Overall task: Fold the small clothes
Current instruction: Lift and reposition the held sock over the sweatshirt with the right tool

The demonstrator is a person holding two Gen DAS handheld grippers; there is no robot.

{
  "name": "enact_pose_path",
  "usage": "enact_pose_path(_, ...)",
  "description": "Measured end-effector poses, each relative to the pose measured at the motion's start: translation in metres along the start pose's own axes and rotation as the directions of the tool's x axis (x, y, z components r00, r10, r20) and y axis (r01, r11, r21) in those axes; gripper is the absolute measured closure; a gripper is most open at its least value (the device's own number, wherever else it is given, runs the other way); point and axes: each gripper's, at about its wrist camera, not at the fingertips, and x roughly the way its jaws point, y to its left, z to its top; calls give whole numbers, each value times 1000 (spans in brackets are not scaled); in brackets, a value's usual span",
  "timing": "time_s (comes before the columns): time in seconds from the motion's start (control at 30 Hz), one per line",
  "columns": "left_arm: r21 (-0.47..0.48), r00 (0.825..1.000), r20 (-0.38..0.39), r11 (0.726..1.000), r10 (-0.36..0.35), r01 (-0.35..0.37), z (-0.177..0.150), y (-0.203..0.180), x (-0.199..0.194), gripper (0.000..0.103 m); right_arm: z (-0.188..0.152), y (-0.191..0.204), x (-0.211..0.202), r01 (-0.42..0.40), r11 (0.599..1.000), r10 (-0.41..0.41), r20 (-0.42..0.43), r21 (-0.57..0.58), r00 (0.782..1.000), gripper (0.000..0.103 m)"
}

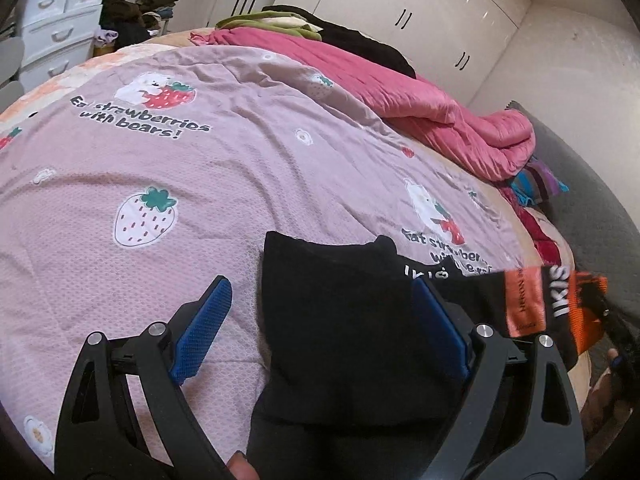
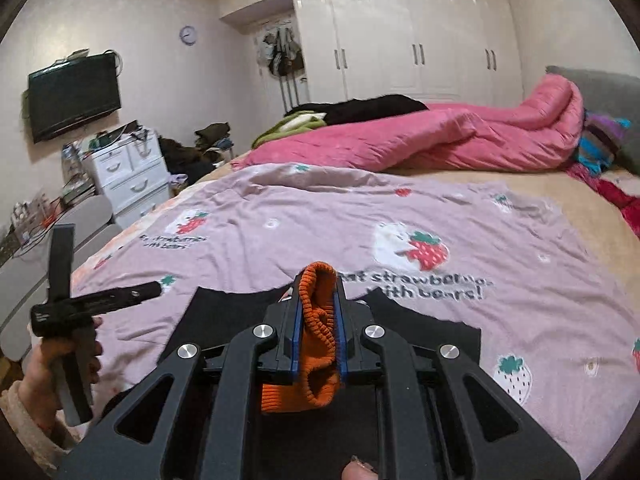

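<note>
Orange ribbed knit, the cuff [image 2: 320,320] of a small black garment [image 1: 344,340], is bunched between the blue pads of the right gripper [image 2: 319,312], whose fingers are closed tight on it so that the knit bulges out above and below the pads. The black garment itself lies spread on a mauve bedspread printed with strawberries and bears [image 1: 160,184], near the edge of the bed closest to the cameras; in the left wrist view its body is dark and flat, with white lettering and an orange panel [image 1: 524,304] toward the right side. The left gripper [image 1: 320,320] hovers over this cloth with its blue-padded fingers spread wide, one pad over the bedspread and the other over the black fabric, gripping nothing. In the right wrist view the person's left hand [image 2: 60,360] holds that tool's handle at the left edge of the frame. Beyond the bedspread a rumpled pink quilt [image 2: 440,136] lies across the bed, with dark clothing [image 2: 372,108] behind it. White wardrobe doors [image 2: 416,40] line the far wall, and a white drawer unit [image 2: 132,176] stands below a wall-mounted black television [image 2: 74,96].
</note>
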Motion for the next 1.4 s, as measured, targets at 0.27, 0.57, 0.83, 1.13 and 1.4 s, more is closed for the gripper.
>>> enact_pose_path(0.27, 44, 1000, -27, 999, 4, -3, -7, -10, 9, 19, -32, -25, 20, 74, 996, -72, -42, 46, 997, 93)
enact_pose_path(0.57, 105, 997, -68, 994, 19, -12, -21, -26, 24, 19, -64, -42, 31, 140, 984, -126, -122, 108, 984, 93)
enact_pose_path(0.83, 145, 994, -100, 989, 35, -21, -35, -36, 33, 19, -78, -52, 37, 155, 974, -124, -185, 166, 975, 91)
enact_pose_path(1.13, 168, 992, -115, 986, 43, -23, -42, -42, 36, 19, -76, -50, 24, 213, 966, -191, -157, 144, 969, 87)
enact_pose_path(1.4, 223, 982, -175, 974, 71, -31, -57, -50, 46, 19, -84, -18, 36, 90, 991, -68, -212, 95, 975, 81)
